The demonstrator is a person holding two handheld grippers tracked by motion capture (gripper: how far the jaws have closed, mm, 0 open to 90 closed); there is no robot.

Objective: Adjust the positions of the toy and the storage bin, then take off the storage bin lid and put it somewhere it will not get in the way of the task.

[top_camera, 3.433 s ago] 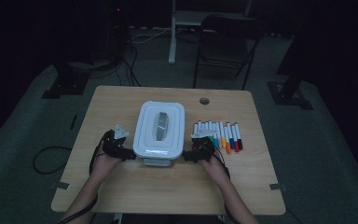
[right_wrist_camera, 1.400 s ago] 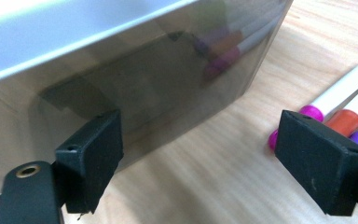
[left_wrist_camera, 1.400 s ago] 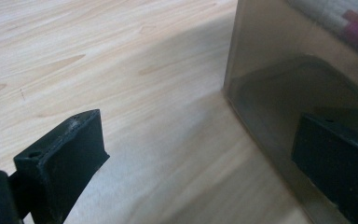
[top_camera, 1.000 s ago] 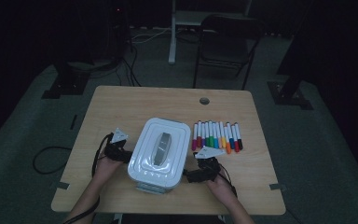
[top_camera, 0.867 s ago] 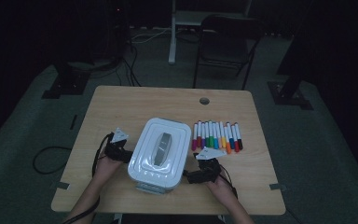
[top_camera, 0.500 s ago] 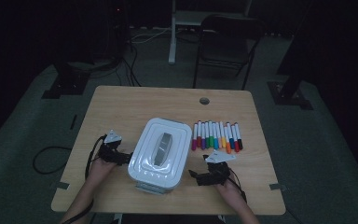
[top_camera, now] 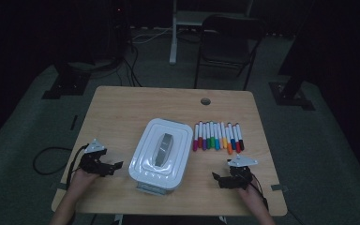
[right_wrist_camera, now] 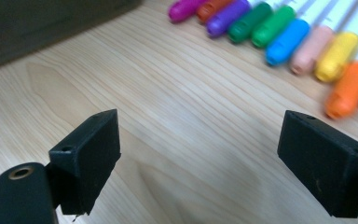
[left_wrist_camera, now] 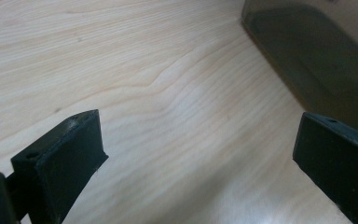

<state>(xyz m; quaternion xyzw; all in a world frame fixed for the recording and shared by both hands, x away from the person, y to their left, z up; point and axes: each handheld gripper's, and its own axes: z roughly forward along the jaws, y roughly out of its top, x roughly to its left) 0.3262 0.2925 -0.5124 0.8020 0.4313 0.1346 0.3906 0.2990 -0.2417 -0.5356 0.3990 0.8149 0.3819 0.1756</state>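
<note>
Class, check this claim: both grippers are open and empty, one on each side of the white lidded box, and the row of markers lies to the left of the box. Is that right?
Not quite. The high view shows the row of markers to the right of the white lidded box, not the left. The rest holds: the left gripper and right gripper are open and empty, one on each side of the box.

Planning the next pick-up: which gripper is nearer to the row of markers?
Right. The right gripper sits just in front of the markers, jaws open; the left gripper is beyond the white box.
</note>
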